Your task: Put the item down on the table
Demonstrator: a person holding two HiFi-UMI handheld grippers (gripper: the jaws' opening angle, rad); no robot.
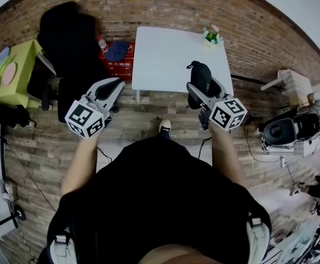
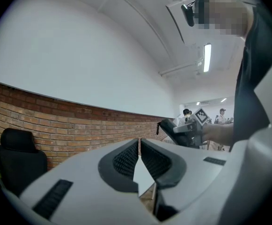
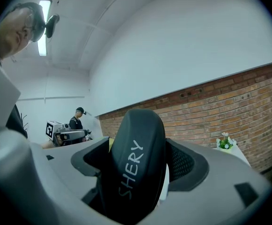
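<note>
While I stand on the plank floor (image 1: 148, 122) facing the white table (image 1: 165, 54), a black chair (image 1: 66, 37) sits far left. My left gripper (image 1: 115, 84) is clenched, its pads together on nothing, just off the table's left side. My right gripper (image 1: 205, 88) grasps the black case (image 1: 200, 73), lettered SHERY, held up in the air; from the head view it shows against the table's near right corner. A small flower pot (image 1: 212, 36) stands on the far right corner.

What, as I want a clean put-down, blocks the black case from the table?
Nothing visible: the black case in the right gripper hangs at the white table's near edge, far from the flower pot.
</note>
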